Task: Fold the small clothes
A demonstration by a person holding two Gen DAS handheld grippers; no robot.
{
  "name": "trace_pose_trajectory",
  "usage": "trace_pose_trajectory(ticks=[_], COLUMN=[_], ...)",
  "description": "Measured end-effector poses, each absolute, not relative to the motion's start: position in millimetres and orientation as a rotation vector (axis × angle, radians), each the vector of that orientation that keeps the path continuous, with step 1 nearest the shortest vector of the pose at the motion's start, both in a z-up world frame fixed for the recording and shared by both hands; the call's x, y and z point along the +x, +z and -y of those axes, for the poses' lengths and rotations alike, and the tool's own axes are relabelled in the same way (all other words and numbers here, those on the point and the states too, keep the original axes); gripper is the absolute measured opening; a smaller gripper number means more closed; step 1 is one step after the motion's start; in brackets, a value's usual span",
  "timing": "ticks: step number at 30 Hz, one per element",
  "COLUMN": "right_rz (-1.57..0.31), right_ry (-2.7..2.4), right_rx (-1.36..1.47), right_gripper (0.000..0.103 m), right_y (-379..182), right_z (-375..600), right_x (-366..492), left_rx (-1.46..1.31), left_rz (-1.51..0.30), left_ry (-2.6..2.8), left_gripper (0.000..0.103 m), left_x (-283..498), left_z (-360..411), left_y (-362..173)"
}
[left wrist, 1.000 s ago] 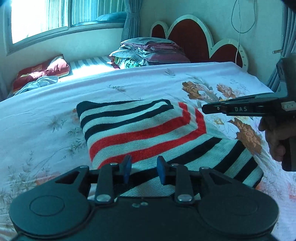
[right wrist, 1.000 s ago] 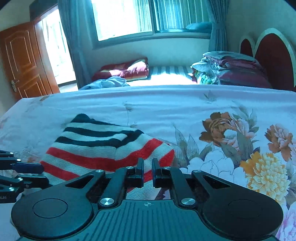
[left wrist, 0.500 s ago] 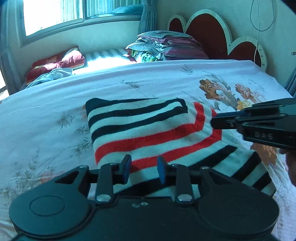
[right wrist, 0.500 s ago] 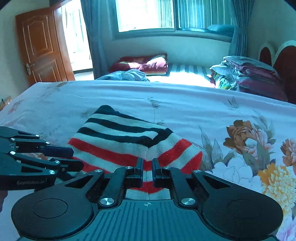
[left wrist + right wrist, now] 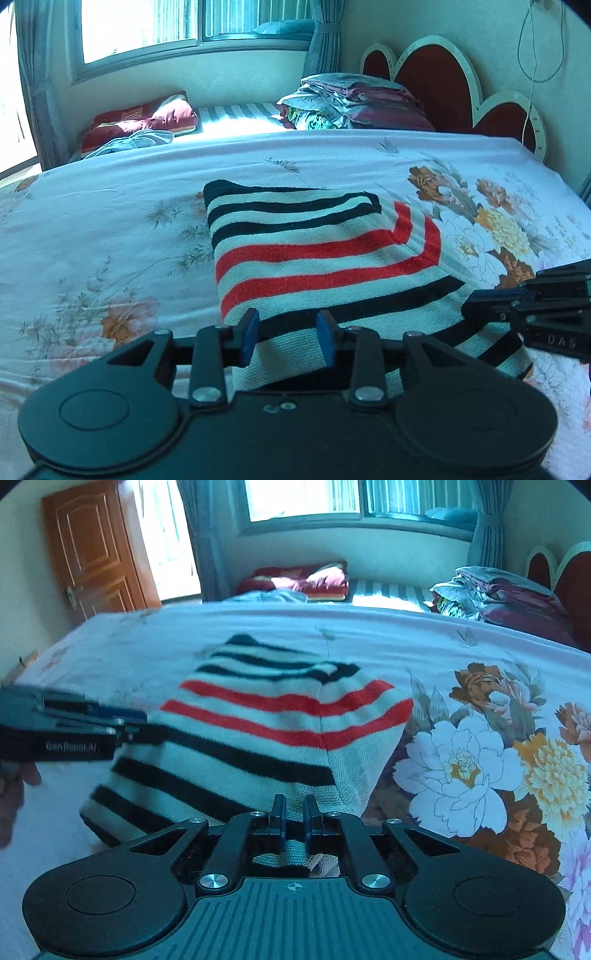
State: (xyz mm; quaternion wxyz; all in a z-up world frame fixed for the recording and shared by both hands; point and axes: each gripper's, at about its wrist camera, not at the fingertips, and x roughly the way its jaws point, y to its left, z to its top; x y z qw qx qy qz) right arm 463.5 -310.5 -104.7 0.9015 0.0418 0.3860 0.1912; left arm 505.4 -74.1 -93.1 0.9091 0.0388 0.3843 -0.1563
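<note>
We see a striped knit garment lying on the floral bedsheet, its far portion already doubled over itself, toward the headboard. The left gripper holds its fingers apart over the garment's near edge; whether it grips cloth we cannot tell. The right gripper has its fingers nearly together with the garment's near hem between them. We judge one fold done, with a further fold and flattening left.

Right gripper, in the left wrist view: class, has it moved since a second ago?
Yes. The right gripper has dropped from beside the printed flowers to the striped garment's near edge.
</note>
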Motion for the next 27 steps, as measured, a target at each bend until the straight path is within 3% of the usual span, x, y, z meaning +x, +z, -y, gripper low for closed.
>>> trace_pose_trajectory(ticks=[1,2,3,4,12,14,27], right_rz=[-0.779,-0.772,-0.77,-0.758,-0.906,-0.955,-0.982], right_ry=[0.386,0.363,0.337,0.334,0.426,0.446,0.551], right_rx=[0.151,0.218,0.279,0.345,0.748,0.788,0.77], right_gripper=[0.013,0.042,0.066,0.082,0.073,0.056,0.051], right_y=[-100.2,-98.5,-99.1,-100.6,-153.7,-168.6,-170.6], right_z=[321.6,333.5,345.6,358.9,415.7,417.2,404.4], right_x=[462.3,462.8,464.2,466.7,513.6,521.2,537.7], left_rx=[0.064,0.051,0.038,0.022,-0.173,-0.204,-0.281], left_rz=[-0.779,-0.758,-0.746,-0.758,-0.882,-0.901,-0.978], left_ry=[-0.312,-0.304,-0.311,-0.322,-0.374,-0.376,-0.435], left_gripper=[0.078,0.089,0.092,0.087,0.08,0.08,0.079], left_x=[502.5,500.0,499.4,501.5,536.1,541.7,557.8], left_z=[69.9,66.2,62.9,59.9,40.8,37.5,30.4], left_y=[-92.4,-92.3,-92.8,-94.3,-120.8,-125.8,-136.7])
